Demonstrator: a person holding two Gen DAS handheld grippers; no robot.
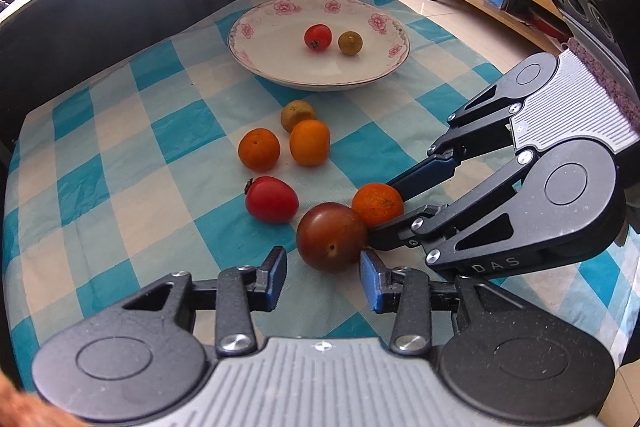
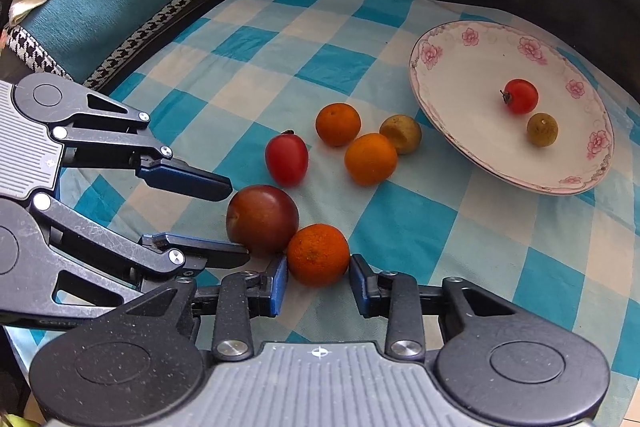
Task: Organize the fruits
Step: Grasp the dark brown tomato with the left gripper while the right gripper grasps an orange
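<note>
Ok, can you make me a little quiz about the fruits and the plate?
1. How many fruits lie in the plate?
2. True or false: the left gripper is shut on the dark plum.
3. The right gripper has its fingers either side of: A the orange, B the red tomato, C the plate.

Key: 1. two; 2. false, it is open; 3. A.
</note>
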